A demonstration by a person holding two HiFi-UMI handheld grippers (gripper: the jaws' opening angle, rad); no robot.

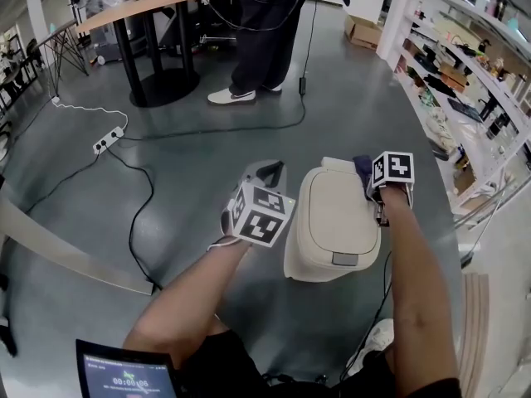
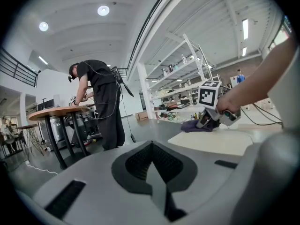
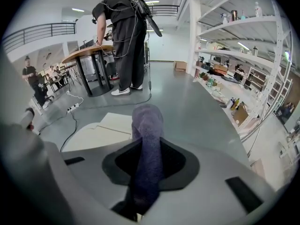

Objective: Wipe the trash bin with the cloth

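**Ana:** Where does the head view sit?

**Ben:** High up, looking steeply down. The trash bin [image 1: 332, 222] is close, just right of centre, with a standing person [image 1: 261, 31] far off at 12 o'clock.

**Ana:** And the gripper views?

**Ben:** Both are low beside the bin, facing level toward that same person and the table [image 1: 141, 7]. Shelves [image 3: 234, 41] are at 2 o'clock.

Floor [image 1: 191, 139]; bin [image 1: 332, 222], cable [image 1: 137, 197], likely power strip [image 1: 108, 140]

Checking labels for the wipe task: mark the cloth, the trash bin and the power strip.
cloth [image 3: 147, 139], right gripper view, fold standing between the jaws.
trash bin [image 1: 332, 222], head view, middle of the lid.
power strip [image 1: 109, 140], head view, its white body.
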